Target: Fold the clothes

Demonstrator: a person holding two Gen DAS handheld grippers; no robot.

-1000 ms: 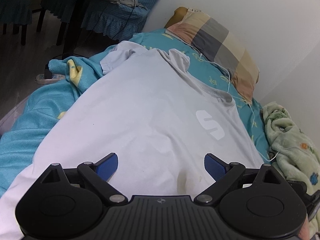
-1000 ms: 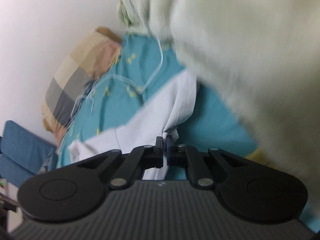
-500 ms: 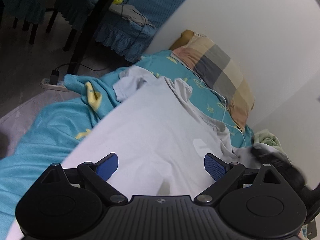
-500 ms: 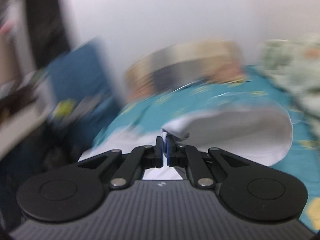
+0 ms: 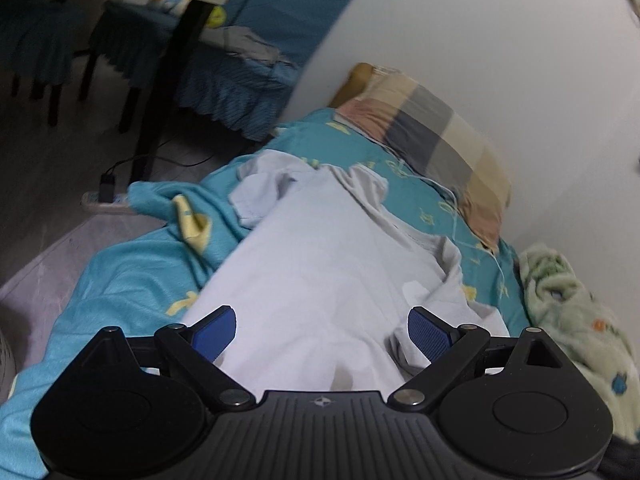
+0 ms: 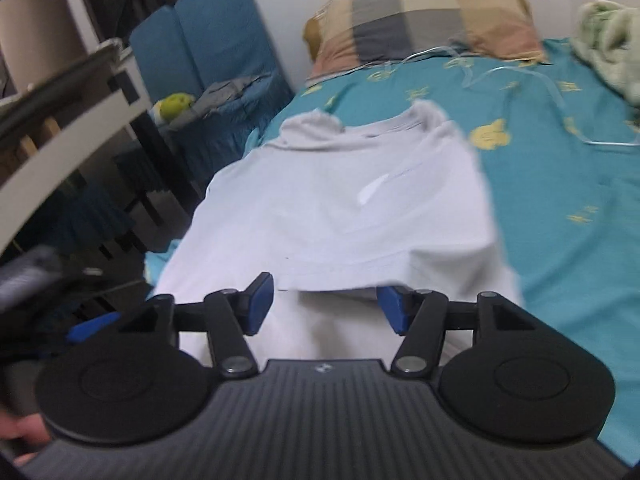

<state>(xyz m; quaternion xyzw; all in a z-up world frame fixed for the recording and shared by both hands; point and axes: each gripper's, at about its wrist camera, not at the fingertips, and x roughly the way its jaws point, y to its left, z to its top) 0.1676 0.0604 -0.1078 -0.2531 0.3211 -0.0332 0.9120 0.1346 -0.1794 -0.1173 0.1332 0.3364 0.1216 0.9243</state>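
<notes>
A pale grey T-shirt [image 5: 320,264] lies on the teal bedsheet [image 5: 120,280]. Its right side is folded over onto the body, and the folded edge [image 6: 344,276] shows in the right wrist view. My left gripper [image 5: 322,330] is open and empty just above the shirt's lower part. My right gripper [image 6: 326,304] is open, its jaws either side of the folded hem, holding nothing. The shirt [image 6: 340,200] fills the middle of the right wrist view, with a white logo [image 6: 374,190] showing.
A checked pillow [image 5: 432,140] lies at the bed head against the white wall. A pale green fleece blanket [image 5: 576,320] sits on the right of the bed. A white cable [image 6: 520,76] trails across the sheet. A blue chair [image 6: 208,44] and a dark table stand left of the bed.
My right gripper carried the shirt's right side across over the body, then opened and let it go. The left gripper stayed open and shifted slightly.
</notes>
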